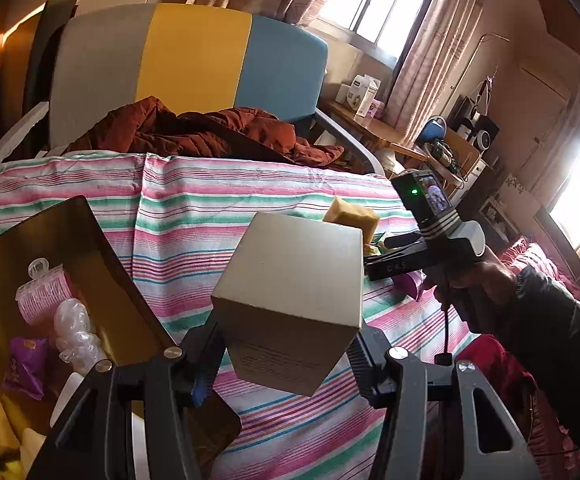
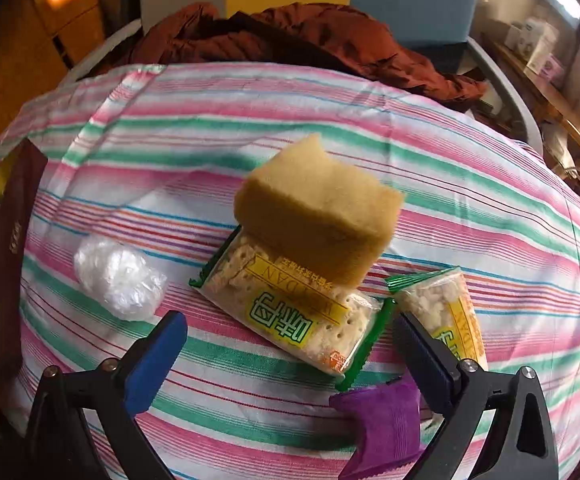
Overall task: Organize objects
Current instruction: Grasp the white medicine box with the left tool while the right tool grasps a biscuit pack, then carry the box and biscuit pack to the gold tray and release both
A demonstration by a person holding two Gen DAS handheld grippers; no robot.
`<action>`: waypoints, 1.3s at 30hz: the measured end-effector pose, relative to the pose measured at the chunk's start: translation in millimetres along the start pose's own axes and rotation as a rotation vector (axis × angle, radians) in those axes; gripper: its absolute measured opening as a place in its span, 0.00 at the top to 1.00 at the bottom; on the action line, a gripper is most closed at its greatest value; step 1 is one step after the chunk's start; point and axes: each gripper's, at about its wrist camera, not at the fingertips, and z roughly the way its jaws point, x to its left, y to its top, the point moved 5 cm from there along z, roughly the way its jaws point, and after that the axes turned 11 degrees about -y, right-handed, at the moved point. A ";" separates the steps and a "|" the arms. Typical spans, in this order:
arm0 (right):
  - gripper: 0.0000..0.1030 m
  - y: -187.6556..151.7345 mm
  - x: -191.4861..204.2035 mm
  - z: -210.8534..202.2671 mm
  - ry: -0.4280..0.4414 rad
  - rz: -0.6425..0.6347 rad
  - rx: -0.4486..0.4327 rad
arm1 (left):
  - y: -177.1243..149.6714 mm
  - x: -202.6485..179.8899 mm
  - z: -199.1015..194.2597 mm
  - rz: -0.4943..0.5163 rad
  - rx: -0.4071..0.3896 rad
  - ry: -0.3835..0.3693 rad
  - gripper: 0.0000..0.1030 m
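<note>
My left gripper (image 1: 286, 354) is shut on a plain white box (image 1: 290, 300) and holds it above the striped cloth, just right of a gold-lined open box (image 1: 86, 248). That box holds a pink hair roller (image 1: 44, 294), crumpled clear plastic (image 1: 76, 334) and a purple packet (image 1: 26, 364). My right gripper (image 2: 290, 344) is open and empty over a cracker packet (image 2: 290, 312). A yellow sponge (image 2: 314, 208) lies on that packet. A second cracker packet (image 2: 442, 308), a purple packet (image 2: 382, 420) and a clear plastic ball (image 2: 118, 276) lie nearby.
The pink, green and white striped cloth (image 2: 450, 184) covers a rounded surface. A rust-red jacket (image 1: 194, 128) lies behind it against a grey, yellow and blue chair back (image 1: 194, 56). A dark red box side (image 2: 10, 248) stands at the left. The right gripper's body (image 1: 422, 240) shows in the left wrist view.
</note>
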 end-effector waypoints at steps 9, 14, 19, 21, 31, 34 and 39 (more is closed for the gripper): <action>0.18 6.0 1.4 26.3 0.054 -0.004 0.032 | -5.0 0.0 4.0 -0.021 0.025 -0.007 0.46; 0.50 -15.2 20.5 7.7 0.073 -0.033 0.036 | -9.0 -6.5 -0.5 -0.018 0.019 -0.020 0.46; 0.52 -37.8 45.1 -8.7 0.085 -0.028 0.038 | -13.2 -11.0 -13.6 -0.016 0.001 -0.022 0.46; 0.53 -46.3 52.6 -15.1 0.091 -0.007 0.034 | -14.5 -11.6 -20.7 -0.017 -0.009 -0.020 0.46; 0.54 -76.0 60.8 -57.5 0.180 0.162 -0.029 | -19.3 -7.4 -56.0 -0.020 -0.076 0.021 0.46; 0.54 -79.0 57.2 -72.5 0.201 0.207 -0.061 | -22.5 -5.6 -63.0 -0.021 -0.086 0.037 0.46; 0.54 -82.8 61.6 -97.1 0.241 0.253 -0.118 | -25.4 -0.7 -76.9 -0.001 -0.113 0.120 0.46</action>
